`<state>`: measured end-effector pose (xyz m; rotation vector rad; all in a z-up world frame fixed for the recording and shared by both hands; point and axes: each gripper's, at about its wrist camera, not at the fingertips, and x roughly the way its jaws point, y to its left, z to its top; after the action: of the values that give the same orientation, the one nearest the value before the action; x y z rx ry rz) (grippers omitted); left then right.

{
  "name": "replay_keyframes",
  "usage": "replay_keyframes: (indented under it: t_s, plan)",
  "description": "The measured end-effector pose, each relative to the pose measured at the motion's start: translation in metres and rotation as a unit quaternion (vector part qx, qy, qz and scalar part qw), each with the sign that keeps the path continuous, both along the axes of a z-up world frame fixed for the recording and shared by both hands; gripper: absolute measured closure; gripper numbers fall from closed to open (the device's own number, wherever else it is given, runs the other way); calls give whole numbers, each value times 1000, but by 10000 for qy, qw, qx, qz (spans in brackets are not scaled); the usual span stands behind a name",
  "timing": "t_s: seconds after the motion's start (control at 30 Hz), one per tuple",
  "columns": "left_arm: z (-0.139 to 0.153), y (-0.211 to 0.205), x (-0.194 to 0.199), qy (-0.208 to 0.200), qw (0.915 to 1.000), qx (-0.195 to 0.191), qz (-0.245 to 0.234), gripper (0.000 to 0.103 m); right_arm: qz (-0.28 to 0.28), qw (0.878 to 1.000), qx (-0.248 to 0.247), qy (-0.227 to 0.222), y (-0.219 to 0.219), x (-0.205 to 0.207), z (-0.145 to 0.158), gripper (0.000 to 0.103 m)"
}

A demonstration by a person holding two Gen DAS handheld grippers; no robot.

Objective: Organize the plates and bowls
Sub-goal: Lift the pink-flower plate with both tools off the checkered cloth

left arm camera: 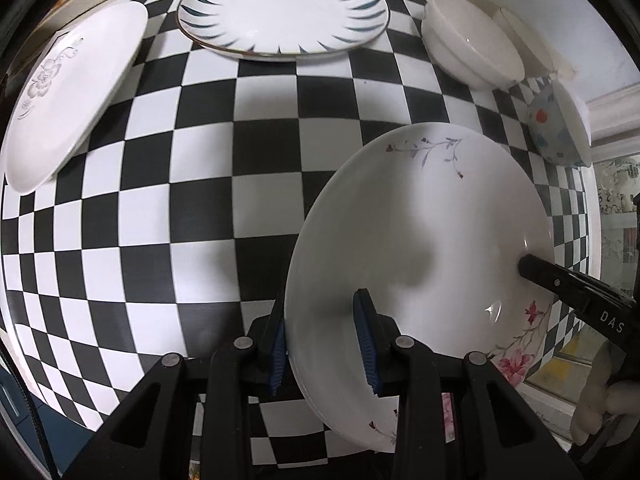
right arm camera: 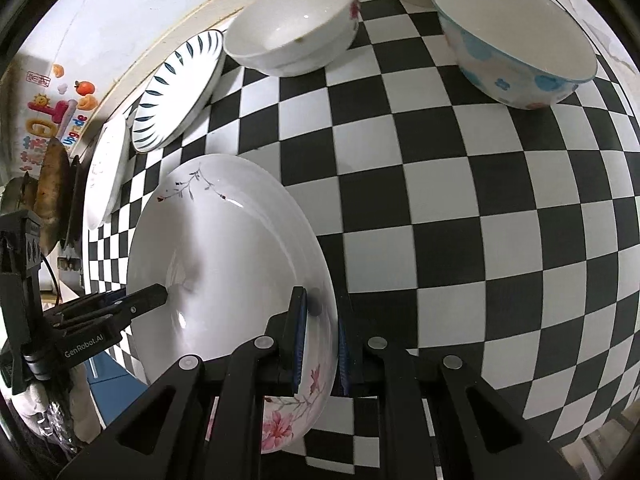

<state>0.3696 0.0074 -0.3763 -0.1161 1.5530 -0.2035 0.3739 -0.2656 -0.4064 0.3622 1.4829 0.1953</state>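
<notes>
Above the checkered desk (left arm camera: pixel 208 208), the floral plate (left arm camera: pixel 424 240) is held at opposite rims by both claws. The left claw (left arm camera: pixel 324 344) is closed on its near edge, one blue pad on each face; the right claw (right arm camera: pixel 320 340) clamps the opposite rim likewise. Beyond lie a blue-leaf plate (left arm camera: pixel 284 8), a grey-flower plate (left arm camera: pixel 72 96), a white bowl (right arm camera: pixel 292 28) and a blue-spotted bowl (right arm camera: pixel 512 44).

left claw (left arm camera: pixel 325 340) clamping floral plate (left arm camera: pixel 420 240) rim, right claw (left arm camera: pixel 532 270) opposite
</notes>
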Motion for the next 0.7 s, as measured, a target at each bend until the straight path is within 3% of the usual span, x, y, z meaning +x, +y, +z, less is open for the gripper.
replay_keyframes:
  t_s: [0.43,0.7]
  plan:
    - [-9,-6,0,127,9996,162,166,75,166,9998,-20,50,-6,2,-14,87]
    - [7,-3,0,81,9990,155,420,75,219,9993,108,279,-5,7,-23,84]
